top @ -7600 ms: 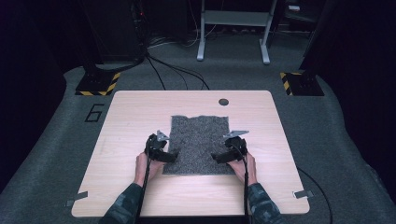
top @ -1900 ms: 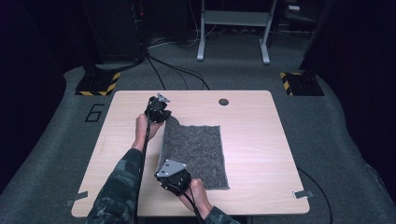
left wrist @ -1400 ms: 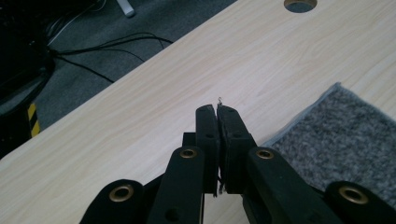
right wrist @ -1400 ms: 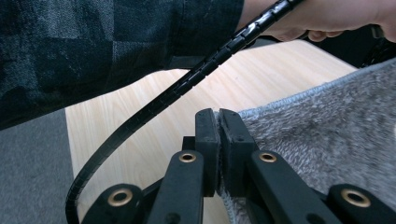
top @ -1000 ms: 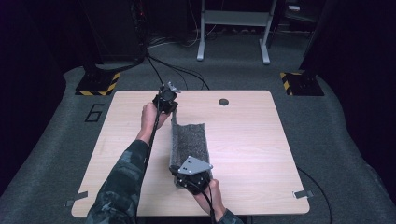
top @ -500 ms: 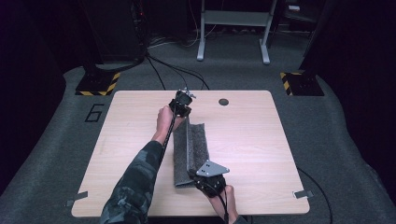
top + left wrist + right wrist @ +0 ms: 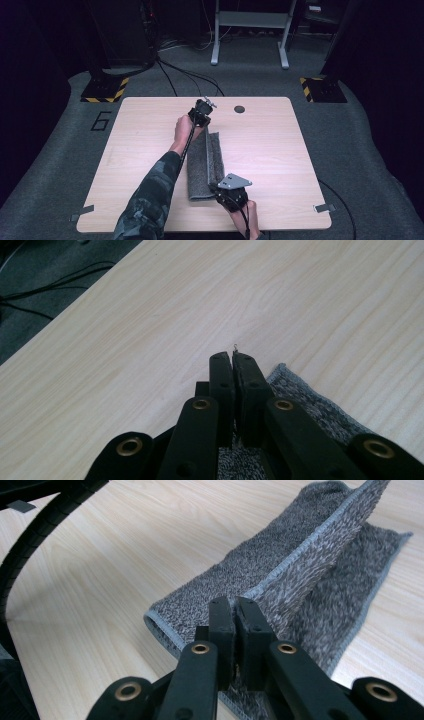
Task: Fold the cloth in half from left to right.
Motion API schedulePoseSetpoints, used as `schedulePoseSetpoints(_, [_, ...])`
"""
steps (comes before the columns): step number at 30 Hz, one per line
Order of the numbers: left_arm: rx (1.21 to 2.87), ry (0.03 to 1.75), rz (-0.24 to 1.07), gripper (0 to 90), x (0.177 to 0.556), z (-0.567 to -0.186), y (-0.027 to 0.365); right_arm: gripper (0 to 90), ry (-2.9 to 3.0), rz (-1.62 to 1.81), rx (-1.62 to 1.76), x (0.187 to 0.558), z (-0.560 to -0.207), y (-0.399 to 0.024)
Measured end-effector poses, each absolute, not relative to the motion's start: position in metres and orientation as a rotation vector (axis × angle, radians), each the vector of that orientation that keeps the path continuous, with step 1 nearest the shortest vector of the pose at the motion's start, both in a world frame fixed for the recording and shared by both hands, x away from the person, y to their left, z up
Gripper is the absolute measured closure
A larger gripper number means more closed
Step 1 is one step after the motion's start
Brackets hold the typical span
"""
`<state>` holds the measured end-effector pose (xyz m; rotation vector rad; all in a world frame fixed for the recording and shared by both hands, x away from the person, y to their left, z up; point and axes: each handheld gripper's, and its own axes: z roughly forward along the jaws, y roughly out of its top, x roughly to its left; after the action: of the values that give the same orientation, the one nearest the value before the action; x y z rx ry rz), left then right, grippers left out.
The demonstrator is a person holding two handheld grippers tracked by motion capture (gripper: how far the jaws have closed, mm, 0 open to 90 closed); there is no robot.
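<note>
A grey towel (image 7: pixel 200 167) lies lengthwise at the middle of the wooden table (image 7: pixel 290 150), folded along its long axis. One long edge is lifted and stands up as a ridge. My left gripper (image 7: pixel 206 120) is shut on the far corner of that edge; in the left gripper view its jaws (image 7: pixel 232 357) are pressed together with the towel (image 7: pixel 310 400) under them. My right gripper (image 7: pixel 220 190) is shut on the near corner. In the right gripper view the towel (image 7: pixel 280 565) rises from its shut jaws (image 7: pixel 234 602) as a taut fold.
A dark round grommet (image 7: pixel 239 108) sits near the table's far edge. Cables (image 7: pixel 175 75), two yellow-and-black striped bases (image 7: pixel 105 90) and a metal frame (image 7: pixel 250 30) are on the carpet beyond the table. Bare tabletop lies left and right of the towel.
Both grippers have carried the towel's left long edge up and to the right. The towel has gone from spread flat to a narrow folded strip.
</note>
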<state>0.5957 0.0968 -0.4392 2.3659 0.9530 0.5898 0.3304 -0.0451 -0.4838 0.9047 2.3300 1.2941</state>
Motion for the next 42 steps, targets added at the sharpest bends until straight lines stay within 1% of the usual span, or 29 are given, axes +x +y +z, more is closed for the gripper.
schedulePoseSetpoints(20, [2.397,0.941,0.576,86.9,0.602,-0.462,0.074,86.5,2.350,1.274,1.047,0.334,-0.505,-0.063])
schedulePoseSetpoints(32, [2.417,0.968,0.572,85.6,0.606,-0.473,0.070,86.0,2.354,1.268,1.091,0.337,-0.512,-0.071])
schedulePoseSetpoints(33, [2.415,0.972,0.572,80.4,0.607,-0.474,0.070,85.9,2.362,1.264,1.096,0.338,-0.513,-0.071])
schedulePoseSetpoints(34, [2.403,1.006,0.562,60.8,0.608,-0.475,0.070,83.9,2.371,1.265,1.102,0.338,-0.514,-0.071])
schedulePoseSetpoints(35, [2.403,1.006,0.562,52.0,0.608,-0.475,0.070,83.9,2.371,1.265,1.102,0.338,-0.514,-0.071])
schedulePoseSetpoints(36, [2.380,1.030,0.564,42.3,0.608,-0.474,0.072,78.3,2.377,1.228,1.110,0.336,-0.515,-0.072])
schedulePoseSetpoints(37, [2.344,1.051,0.548,42.3,0.608,-0.472,0.075,78.3,2.377,1.228,1.110,0.336,-0.515,-0.072])
schedulePoseSetpoints(38, [2.322,1.067,0.536,27.9,0.607,-0.469,0.077,70.0,2.370,1.204,1.123,0.333,-0.515,-0.075])
schedulePoseSetpoints(39, [2.307,1.074,0.523,27.9,0.607,-0.466,0.081,70.0,2.370,1.204,1.123,0.333,-0.515,-0.075])
schedulePoseSetpoints(40, [2.291,1.072,0.513,21.9,0.604,-0.461,0.086,63.5,2.356,1.188,1.148,0.328,-0.513,-0.082])
schedulePoseSetpoints(41, [2.291,1.072,0.513,20.8,0.604,-0.461,0.086,63.5,2.356,1.188,1.148,0.328,-0.513,-0.082])
schedulePoseSetpoints(42, [2.290,1.069,0.520,19.3,0.600,-0.457,0.093,57.7,2.324,1.176,1.176,0.326,-0.512,-0.089])
